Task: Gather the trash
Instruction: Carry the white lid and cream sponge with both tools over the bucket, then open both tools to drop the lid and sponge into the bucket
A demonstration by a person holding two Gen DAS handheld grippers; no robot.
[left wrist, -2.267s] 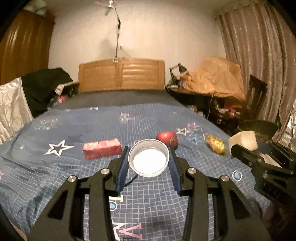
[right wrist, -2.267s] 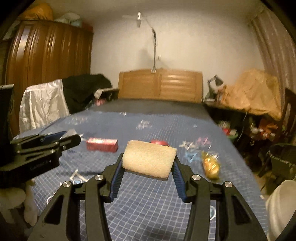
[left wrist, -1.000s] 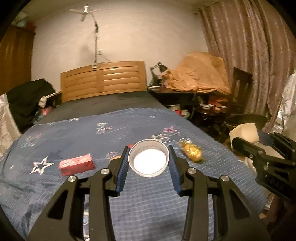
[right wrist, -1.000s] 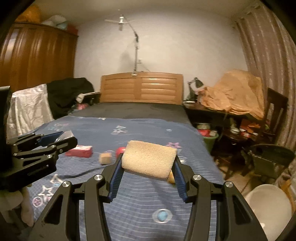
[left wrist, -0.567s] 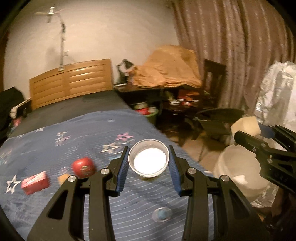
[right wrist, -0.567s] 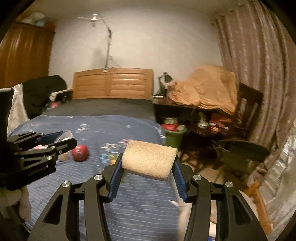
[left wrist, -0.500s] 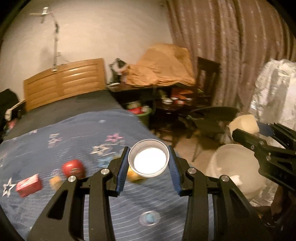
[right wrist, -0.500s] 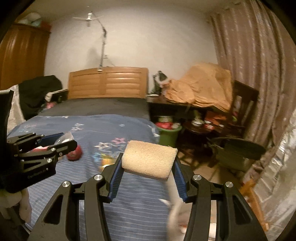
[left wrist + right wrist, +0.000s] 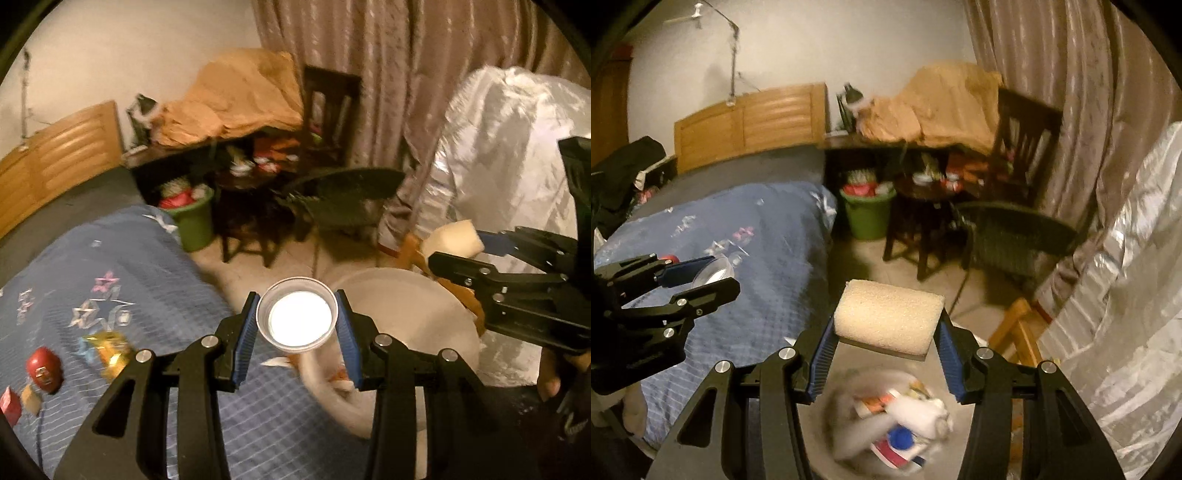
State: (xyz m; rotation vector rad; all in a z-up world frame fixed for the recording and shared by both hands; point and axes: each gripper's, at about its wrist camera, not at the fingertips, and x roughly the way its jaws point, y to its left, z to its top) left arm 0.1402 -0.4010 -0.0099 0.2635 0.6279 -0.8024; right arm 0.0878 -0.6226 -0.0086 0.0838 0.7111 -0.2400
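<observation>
While the left tool (image 9: 298, 325) grips a clear plastic cup (image 9: 297, 312) beside the bed (image 9: 155, 280), the right tool (image 9: 886, 334) clamps a sponge (image 9: 888, 318) above the white trash bin (image 9: 846, 417).

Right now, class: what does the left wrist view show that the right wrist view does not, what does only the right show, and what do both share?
Only the left wrist view shows the gold wrapper and small red box lying on the bed. Only the right wrist view shows the litter inside the white bin and the ceiling fan. Both show the left gripper clamping the plastic cup, the right gripper clamping the sponge, the blue bedspread and the green bucket.
</observation>
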